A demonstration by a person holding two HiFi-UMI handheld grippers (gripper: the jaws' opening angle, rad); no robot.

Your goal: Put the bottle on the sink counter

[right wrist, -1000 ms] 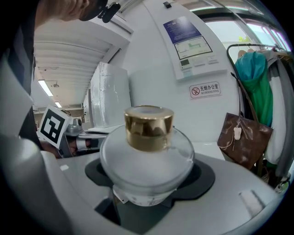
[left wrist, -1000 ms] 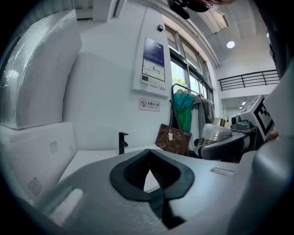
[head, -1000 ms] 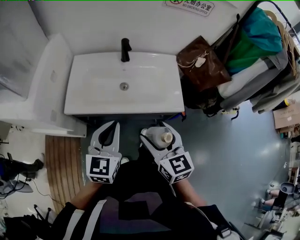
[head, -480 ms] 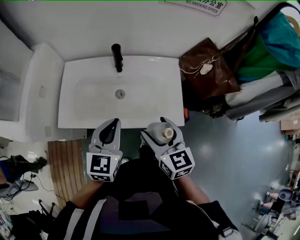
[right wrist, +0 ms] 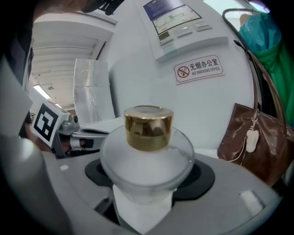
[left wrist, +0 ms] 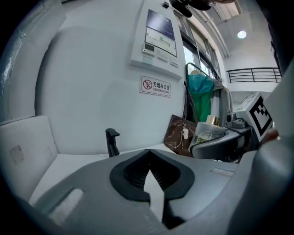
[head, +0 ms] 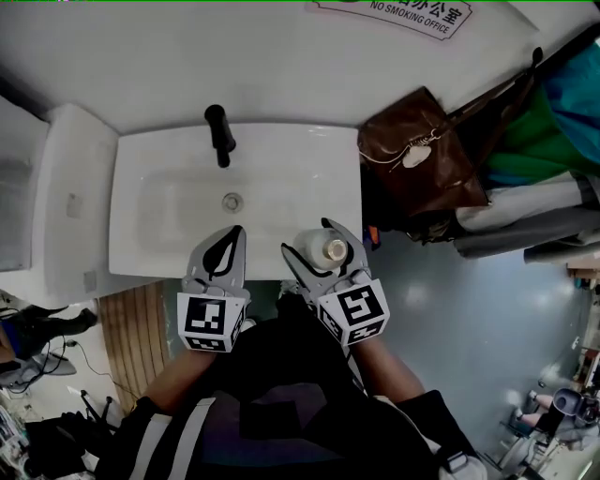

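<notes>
While the right gripper (head: 314,246) clamps its jaws on either side of the bottle (head: 330,249), the bottle stands upright between them, cap toward the head camera. It is a squat, round-shouldered bottle (right wrist: 148,158) of frosted, milky glass, its body widening just under a short, shiny gold cap (right wrist: 148,127) with a flat top. The grey jaws press against the body below the shoulder, and a white surface shows through the gap beneath it.

From the head view the bottle overlaps the front right corner of the white sink counter (head: 342,150), at about 5 o'clock from the drain (head: 232,201) – whether its base touches the counter cannot be told. A black faucet (head: 218,134) rises at 12 o'clock from the drain, at the back rim of the sink.

At 9 o'clock from the bottle, near it but apart, the left gripper (head: 231,234) hangs over the front edge of the sink – its jaw tips meet and nothing lies between them. Both grippers carry cubes with black-and-white square markers at 6 o'clock from their jaws.

At 2 o'clock from the bottle, just beside the counter's right end, hangs a brown leather handbag (head: 422,155). A no-smoking sign (head: 412,11) is fixed on the white wall above it.
</notes>
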